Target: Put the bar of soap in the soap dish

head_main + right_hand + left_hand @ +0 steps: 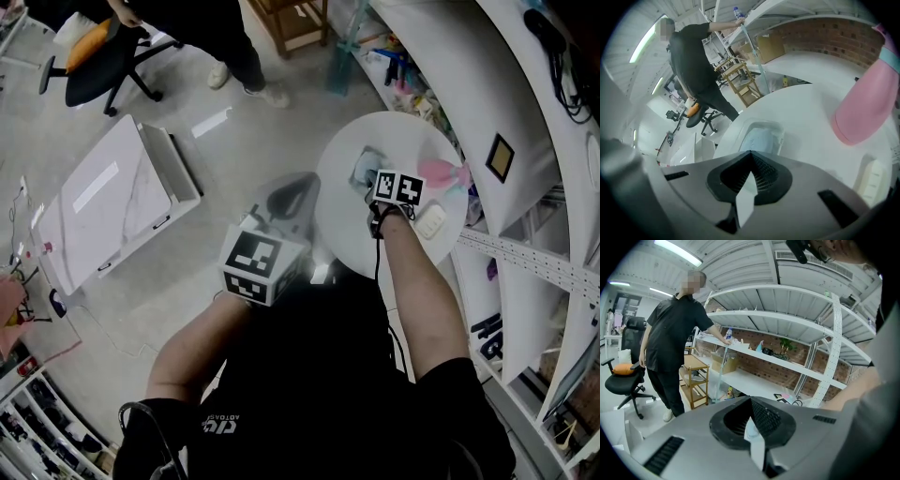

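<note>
Soap bar (pixel 757 139) of pale blue colour is seen lying inside the soap dish (pixel 777 127), which is placed on the round white table (pixel 806 112). The right gripper (pixel 751 153) is held pointing steeply down just before the near rim of the dish. Its jaws are pressed fully together and nothing is held between them. Whether the dish is touched by the tips cannot be told. A pink bottle (pixel 865 101) is standing on the table to the right of the dish, and a flat white item (pixel 874 180) is lying nearer, beside the table's edge. The left gripper (pixel 751 399) is kept away from the table and directed toward white shelves (pixel 787 322). Its jaws are closed as well, with nothing in them. A person in black (pixel 670 345) is standing by the shelves, beside a wooden cart (pixel 696 380).
</note>
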Motion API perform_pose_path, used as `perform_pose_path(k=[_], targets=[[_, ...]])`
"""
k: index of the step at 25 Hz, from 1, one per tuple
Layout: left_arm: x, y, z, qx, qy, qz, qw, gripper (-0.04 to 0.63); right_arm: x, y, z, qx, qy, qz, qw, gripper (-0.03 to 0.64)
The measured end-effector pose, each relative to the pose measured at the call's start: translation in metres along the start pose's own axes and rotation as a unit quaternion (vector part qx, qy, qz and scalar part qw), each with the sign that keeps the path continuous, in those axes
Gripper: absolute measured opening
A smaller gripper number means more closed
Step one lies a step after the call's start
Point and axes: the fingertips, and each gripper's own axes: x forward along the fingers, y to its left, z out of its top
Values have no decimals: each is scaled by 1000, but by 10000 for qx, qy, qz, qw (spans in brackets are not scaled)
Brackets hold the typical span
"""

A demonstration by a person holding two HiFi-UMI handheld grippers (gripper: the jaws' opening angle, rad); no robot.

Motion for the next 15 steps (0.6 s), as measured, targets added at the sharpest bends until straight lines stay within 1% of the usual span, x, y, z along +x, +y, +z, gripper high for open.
perform_pose_path(k=[4, 6, 8, 11, 13, 15], targets=[[-4, -2, -4, 8, 17, -74, 10000, 0, -5, 1, -6, 13, 4, -63, 10000, 15], [-5, -3, -4, -11, -10, -118, 9999, 0, -12, 3, -4, -202, -194, -126, 9995, 14], [-5, -6, -2, -33, -65, -165, 9998, 0, -26, 10, 4, -513, -507, -91, 9974, 14], [-1, -9, 2, -46, -134, -240, 9996, 0, -54, 27, 15, -925, -925, 198, 9912, 14], [2, -12, 5, -53, -172, -270, 9995, 0, -71, 35, 18, -1081, -1119, 446, 9868, 14], [6, -16, 9, -53, -210, -284, 9994, 0, -86, 40, 21, -1149, -1257, 604, 9835, 14]])
